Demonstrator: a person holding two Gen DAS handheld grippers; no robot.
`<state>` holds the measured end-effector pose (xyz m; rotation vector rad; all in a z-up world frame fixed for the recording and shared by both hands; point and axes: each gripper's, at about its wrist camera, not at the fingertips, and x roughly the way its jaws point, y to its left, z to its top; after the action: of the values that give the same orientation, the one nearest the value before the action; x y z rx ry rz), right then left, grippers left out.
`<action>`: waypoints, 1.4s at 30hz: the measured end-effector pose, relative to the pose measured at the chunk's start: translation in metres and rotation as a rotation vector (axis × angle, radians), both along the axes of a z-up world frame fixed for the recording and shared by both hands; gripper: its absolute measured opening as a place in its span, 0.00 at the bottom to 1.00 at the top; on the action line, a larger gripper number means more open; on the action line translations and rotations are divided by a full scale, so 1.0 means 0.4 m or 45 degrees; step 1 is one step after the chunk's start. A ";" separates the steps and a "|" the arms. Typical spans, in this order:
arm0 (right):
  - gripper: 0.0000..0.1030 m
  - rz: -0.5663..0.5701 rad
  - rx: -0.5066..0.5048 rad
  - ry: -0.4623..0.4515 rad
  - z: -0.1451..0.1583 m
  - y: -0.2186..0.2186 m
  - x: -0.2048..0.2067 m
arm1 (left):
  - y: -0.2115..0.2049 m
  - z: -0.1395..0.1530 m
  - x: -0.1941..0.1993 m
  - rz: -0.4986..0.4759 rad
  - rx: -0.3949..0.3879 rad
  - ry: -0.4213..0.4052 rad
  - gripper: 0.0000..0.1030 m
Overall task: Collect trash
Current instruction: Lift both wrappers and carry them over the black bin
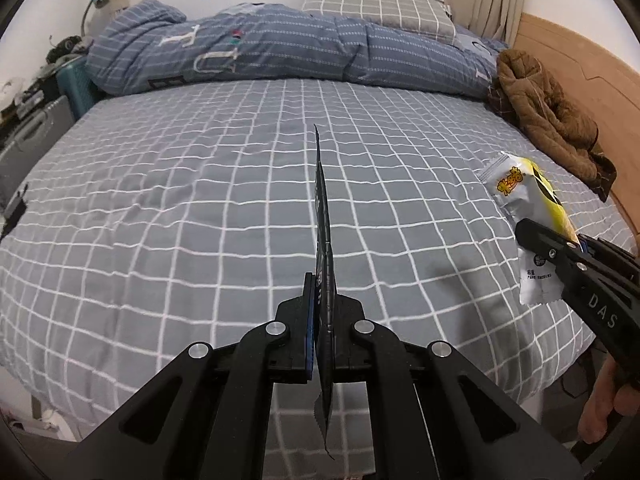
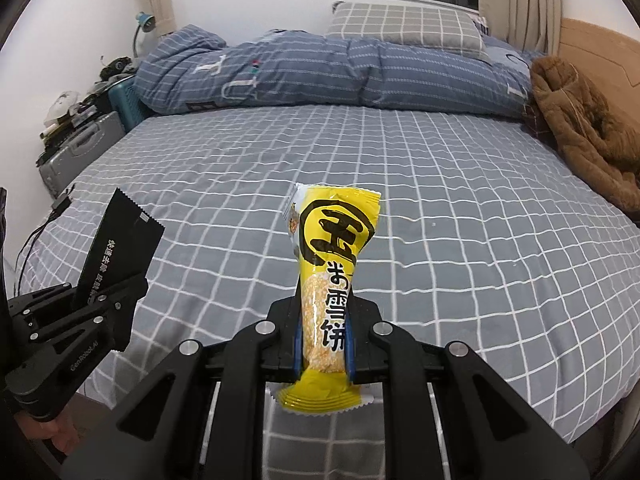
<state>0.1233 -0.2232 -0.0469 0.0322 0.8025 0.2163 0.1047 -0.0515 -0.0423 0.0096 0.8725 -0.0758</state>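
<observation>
- Pinching a thin black sachet [image 1: 325, 264] edge-on in left tongs [image 1: 323, 344], above the checked bed [image 1: 200, 200].
- Gripping a yellow snack packet [image 2: 326, 296] in right tongs [image 2: 323, 344], also above the bed.
- Risking a slip: slick, flimsy wrappers, narrow bite.
- Reading "DAS", "GenRobot.AI"; Chinese lettering on both wrappers.

Quilt [image 2: 320, 76] bunched along far edge of bed [image 2: 460, 208]. Pillow [image 2: 404, 28] behind quilt, near far right corner. Coat [image 2: 580, 124] heaped on right edge, against headboard [image 1: 580, 64]. Suitcases [image 2: 76, 152] beside left edge. Two wrappers held above near edge: flat sachet [image 1: 324, 240] left, snack pack [image 2: 332, 272] right.
</observation>
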 end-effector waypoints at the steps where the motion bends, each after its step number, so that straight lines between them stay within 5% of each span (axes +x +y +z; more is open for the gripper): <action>1: 0.13 0.004 0.002 -0.002 0.002 0.005 -0.009 | 0.006 0.004 -0.012 0.006 -0.003 -0.003 0.03; 25: 0.13 0.114 0.008 -0.050 0.055 0.113 -0.261 | 0.065 0.066 -0.229 0.069 -0.031 -0.040 0.03; 42: 0.13 0.181 -0.002 0.040 -0.006 0.159 -0.408 | 0.092 -0.008 -0.385 0.095 -0.026 0.050 0.03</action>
<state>-0.0400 -0.1594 -0.0491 -0.0227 0.8374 0.3501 -0.0494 -0.0145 -0.0453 -0.0437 0.9103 -0.0151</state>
